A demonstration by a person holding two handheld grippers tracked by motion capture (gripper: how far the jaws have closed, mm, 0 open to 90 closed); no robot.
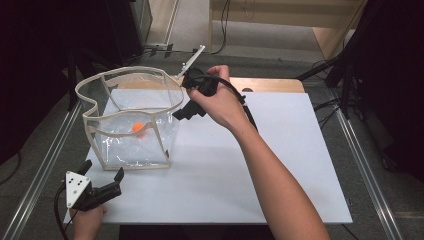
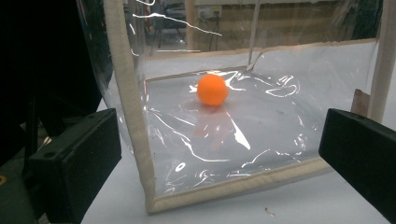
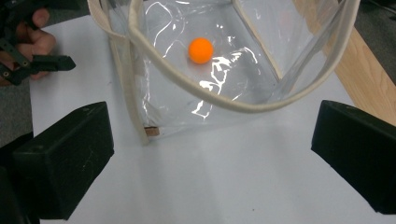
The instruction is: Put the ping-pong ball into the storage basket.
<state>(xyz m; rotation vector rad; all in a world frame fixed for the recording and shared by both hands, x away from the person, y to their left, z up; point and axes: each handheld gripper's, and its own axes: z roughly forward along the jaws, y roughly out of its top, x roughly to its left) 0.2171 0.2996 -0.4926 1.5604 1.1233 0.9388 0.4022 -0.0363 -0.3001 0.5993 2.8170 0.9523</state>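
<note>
Resting on the bottom of a clear plastic bag (image 1: 131, 120) with cream fabric edging is a small orange ball (image 1: 137, 127), and the bag stands upright with its mouth open on the white board (image 1: 280, 165) that covers the table. In the high view the bag sits toward ten o'clock on the board, its wavy rim sagging at the near-left side. The right gripper (image 1: 186, 111) is held just outside the bag's rim at about three o'clock of it, its black jaws spread wide with nothing between them; in its own view they frame the bag's rim and the ball (image 3: 201, 50) below, touching neither. The left gripper (image 1: 102, 175) lies low at seven o'clock on the board, just off the bag's near-left corner, with a hand (image 1: 87, 222) behind it. Its jaws also stand apart and empty, and its own view looks through the bag's side wall at the ball (image 2: 212, 89), which lies near the middle of the crinkled floor. A wooden tabletop (image 1: 270, 84) edges out from under the board at twelve o'clock.
</note>
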